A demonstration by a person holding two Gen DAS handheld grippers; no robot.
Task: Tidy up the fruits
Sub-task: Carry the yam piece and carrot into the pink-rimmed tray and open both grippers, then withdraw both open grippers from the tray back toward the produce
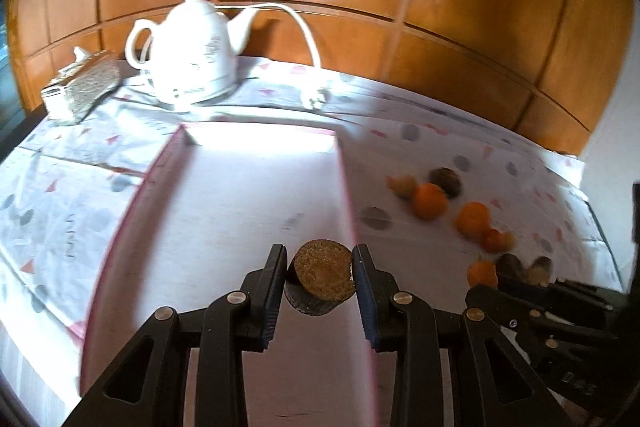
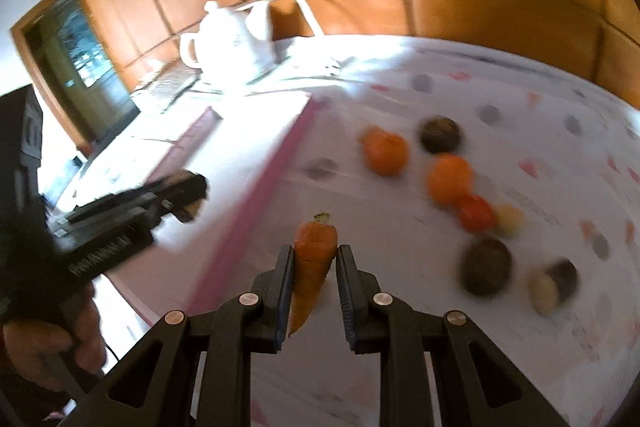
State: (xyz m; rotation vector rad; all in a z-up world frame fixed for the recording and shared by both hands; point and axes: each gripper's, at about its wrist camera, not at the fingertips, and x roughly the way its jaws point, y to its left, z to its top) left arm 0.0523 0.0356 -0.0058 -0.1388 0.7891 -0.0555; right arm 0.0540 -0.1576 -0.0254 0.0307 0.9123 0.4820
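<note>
We see our left gripper (image 1: 320,273) clamped on a round brown halved fruit (image 1: 321,277) above the shallow pink-rimmed white tray (image 1: 256,187), while our right gripper (image 2: 314,267) pinches a small orange carrot (image 2: 313,259) above the patterned cloth-covered surface (image 2: 400,267).

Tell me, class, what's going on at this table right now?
A person holds a gripper in each hand. The left gripper grips a brown, cut fruit half above the pink-rimmed tray. The right gripper holds a small carrot. Oranges and other fruit lie on the patterned cloth beside the tray.
</note>
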